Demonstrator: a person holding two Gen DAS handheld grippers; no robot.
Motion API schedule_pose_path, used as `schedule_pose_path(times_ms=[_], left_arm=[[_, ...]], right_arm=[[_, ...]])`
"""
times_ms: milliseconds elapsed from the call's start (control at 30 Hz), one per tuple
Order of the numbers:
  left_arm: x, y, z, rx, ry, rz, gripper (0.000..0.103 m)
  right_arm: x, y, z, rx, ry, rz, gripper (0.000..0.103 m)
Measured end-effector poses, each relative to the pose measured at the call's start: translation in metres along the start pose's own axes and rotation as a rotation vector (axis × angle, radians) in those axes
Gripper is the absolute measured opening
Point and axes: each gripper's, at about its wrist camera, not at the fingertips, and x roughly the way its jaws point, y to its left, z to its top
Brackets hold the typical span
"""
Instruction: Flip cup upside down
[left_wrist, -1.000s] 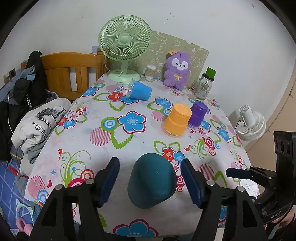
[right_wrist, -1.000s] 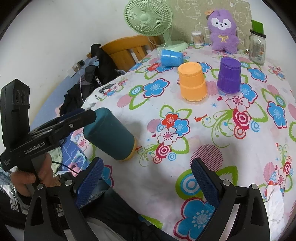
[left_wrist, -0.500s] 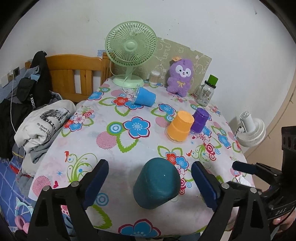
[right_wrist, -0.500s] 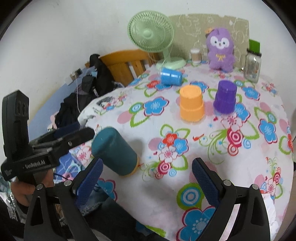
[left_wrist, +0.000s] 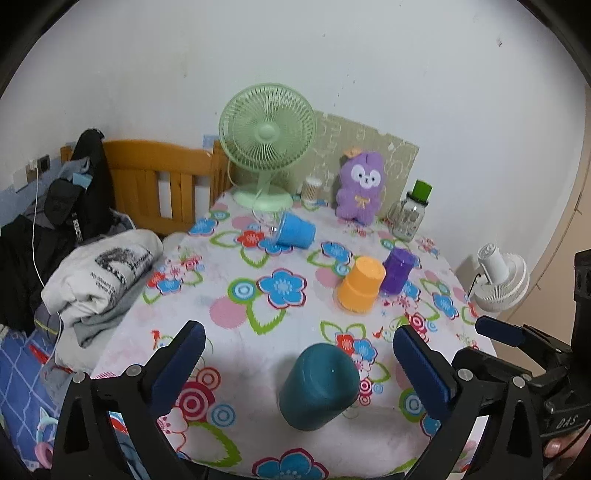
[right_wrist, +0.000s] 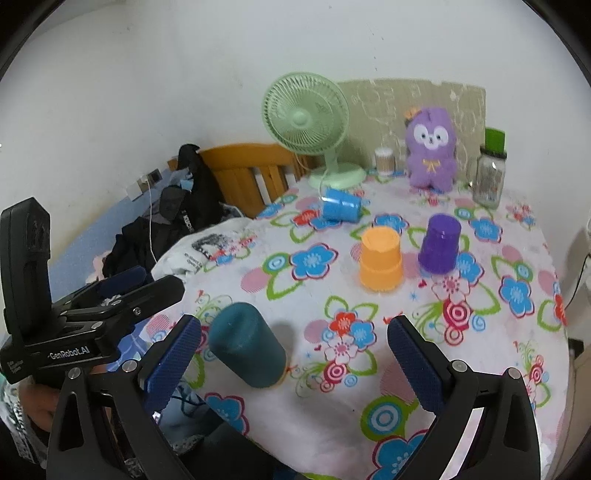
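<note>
A dark teal cup stands upside down near the front edge of the flowered table; it also shows in the right wrist view. My left gripper is open and empty, its jaws wide apart on either side of the cup, clear of it. My right gripper is open and empty, to the right of the teal cup. An orange cup and a purple cup stand upside down mid-table. A blue cup lies on its side near the back.
A green desk fan, a purple plush toy, a small jar and a glass bottle with a green cap line the back. Folded clothes and a wooden headboard sit left. A white fan stands right.
Both grippers have pulled back and up from the table. The left gripper's jaws have opened wider around the teal cup, which stays in place.
</note>
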Motion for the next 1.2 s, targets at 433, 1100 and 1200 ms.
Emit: schedule_pose_path(times_ms=[433,1100,1200], left_arm=[[-0.018,0.004,0.005,0.004,-0.062,0.013,0.103],[-0.016,0.01,0.003,-0.005,-0.054,0.004,0.103],[-0.015,0.009,0.002,0.002,-0.059,0.008,0.103]], right_arm=[[-0.016,0.012,0.004,-0.007,-0.065,-0.012,0.103],[-0.009,0.018,0.002,-0.005,-0.053,-0.007,0.103],[-0.007,0.018,0.003,-0.001,-0.051,-0.008,0.103]])
